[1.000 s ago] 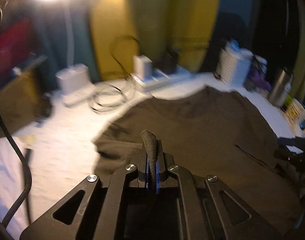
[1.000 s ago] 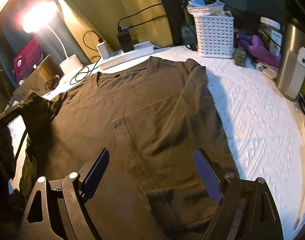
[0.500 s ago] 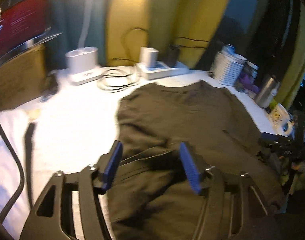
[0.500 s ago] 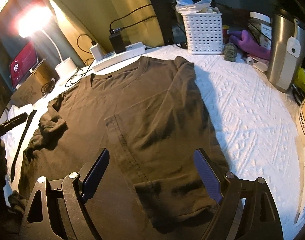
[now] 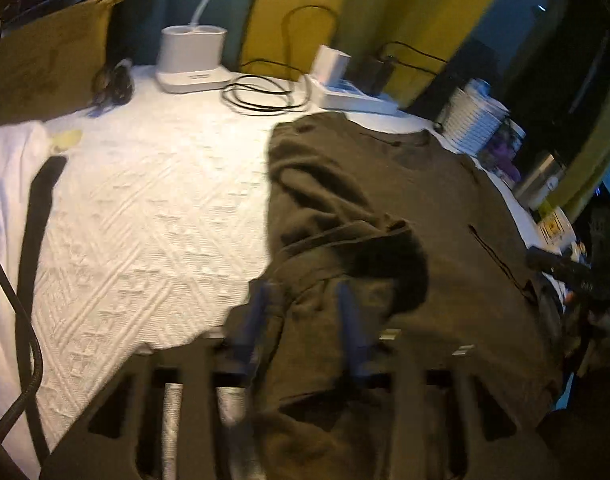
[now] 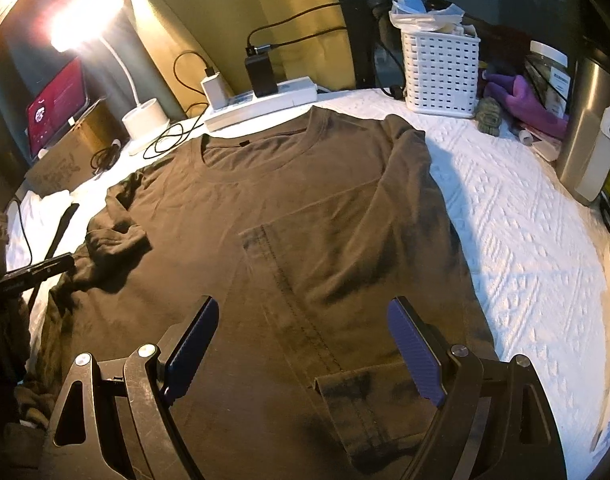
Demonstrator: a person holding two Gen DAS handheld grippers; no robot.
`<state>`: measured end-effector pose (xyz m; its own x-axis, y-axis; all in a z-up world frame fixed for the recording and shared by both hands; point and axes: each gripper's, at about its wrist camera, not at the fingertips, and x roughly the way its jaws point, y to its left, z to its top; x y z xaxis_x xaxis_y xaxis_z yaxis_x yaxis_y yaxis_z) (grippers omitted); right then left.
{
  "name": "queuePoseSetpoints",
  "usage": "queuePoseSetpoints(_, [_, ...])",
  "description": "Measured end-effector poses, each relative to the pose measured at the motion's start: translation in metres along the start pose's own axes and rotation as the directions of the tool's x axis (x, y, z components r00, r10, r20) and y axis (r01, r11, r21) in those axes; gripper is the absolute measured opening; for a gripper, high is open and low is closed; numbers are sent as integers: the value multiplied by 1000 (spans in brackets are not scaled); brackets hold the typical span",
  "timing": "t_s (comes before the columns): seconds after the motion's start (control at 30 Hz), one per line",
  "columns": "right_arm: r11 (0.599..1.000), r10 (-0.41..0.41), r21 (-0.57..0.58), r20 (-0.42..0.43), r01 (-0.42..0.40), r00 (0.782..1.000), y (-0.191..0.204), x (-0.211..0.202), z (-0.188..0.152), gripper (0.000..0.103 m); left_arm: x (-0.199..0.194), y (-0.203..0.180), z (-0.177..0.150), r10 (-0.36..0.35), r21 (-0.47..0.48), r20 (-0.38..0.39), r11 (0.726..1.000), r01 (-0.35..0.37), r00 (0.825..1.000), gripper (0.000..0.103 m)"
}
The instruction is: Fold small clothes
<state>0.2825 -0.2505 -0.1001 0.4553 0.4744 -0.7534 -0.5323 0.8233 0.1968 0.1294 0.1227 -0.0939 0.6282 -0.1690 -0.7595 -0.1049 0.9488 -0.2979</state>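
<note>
A dark olive long-sleeved shirt (image 6: 305,200) lies face up on the white bedspread (image 6: 525,240), its collar toward the far side. One sleeve is folded down along the body (image 6: 409,184); the other lies bunched on the left side (image 5: 365,248). My left gripper (image 5: 304,320) is low over the shirt's left edge. Its jaws are closing with a fold of fabric between the blue pads (image 5: 351,320), and a gap still shows. My right gripper (image 6: 301,344) is open above the shirt's lower middle, with nothing between its fingers.
Along the far edge stand a white lamp base (image 6: 145,114), a power strip with chargers (image 6: 261,102), coiled cables (image 5: 261,96) and a white slotted basket (image 6: 439,76). A steel flask (image 6: 589,132) stands at the right. A cardboard box (image 5: 45,68) and a black strap (image 5: 37,216) are on the left.
My left gripper let go of the sleeve it held up, opened wide, sank toward the shirt's left edge and is now narrower around a fold. The sleeve dropped onto the shirt. The right gripper barely moved.
</note>
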Motion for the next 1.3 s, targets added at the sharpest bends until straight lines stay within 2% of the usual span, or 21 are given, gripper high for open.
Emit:
queuePoseSetpoints(0.07, [1000,-1,-3,1,1,1000,1,-1,0,88,-2,-6,-2,-8,20,2,1000,8,1000,4])
queuePoseSetpoints(0.17, [1000,1,-10,10,-1,1000,2,-4,-1,87,-13,-16,-2,21,64,56,998,-25,998,3])
queuePoseSetpoints(0.3, [1000,-2,-8,15,2,1000,2,-8,-3,88,-19,-26,-3,-1,98,69,995,-6,998,1])
queuePoseSetpoints(0.37, [1000,-2,-5,18,2,1000,2,-10,-5,88,-17,-21,-1,34,82,65,996,-40,997,1])
queuePoseSetpoints(0.43, [1000,-2,-4,22,2,1000,2,-12,-6,88,-10,-7,1,104,31,49,994,-106,993,3])
queuePoseSetpoints(0.47, [1000,-2,-3,24,2,1000,1,-13,-7,87,-7,1,2,129,8,40,992,-130,991,8])
queuePoseSetpoints(0.5, [1000,-2,-3,25,2,1000,1,-13,-7,88,-3,9,4,145,-14,36,989,-144,989,27])
queuePoseSetpoints(0.57, [1000,-5,0,23,5,1000,0,-13,-7,87,2,17,5,155,-41,36,987,-154,987,47])
queuePoseSetpoints(0.73, [1000,-10,12,19,9,1000,-4,-11,-8,87,19,15,2,163,6,-3,987,-163,987,47])
queuePoseSetpoints(0.77, [1000,-10,13,20,9,1000,-5,-11,-8,87,21,11,1,177,38,8,983,-177,984,46])
queuePoseSetpoints(0.87, [1000,-10,15,19,9,1000,-5,-10,-8,88,22,5,1,185,68,-3,980,-184,983,10])
queuePoseSetpoints(0.93, [1000,-8,14,19,8,1000,-5,-10,-7,88,20,2,0,189,82,0,979,-189,982,4])
queuePoseSetpoints(1.13, [1000,-5,9,25,5,1000,-3,-12,-8,88,-10,-15,1,193,103,94,974,-203,977,4])
queuePoseSetpoints(1.23, [1000,-8,11,33,7,999,-3,-15,-9,87,-27,-29,3,162,134,136,974,-180,977,4])
queuePoseSetpoints(1.3, [1000,-7,11,38,7,999,-4,-17,-10,88,-35,-43,2,111,163,142,978,-134,984,4])
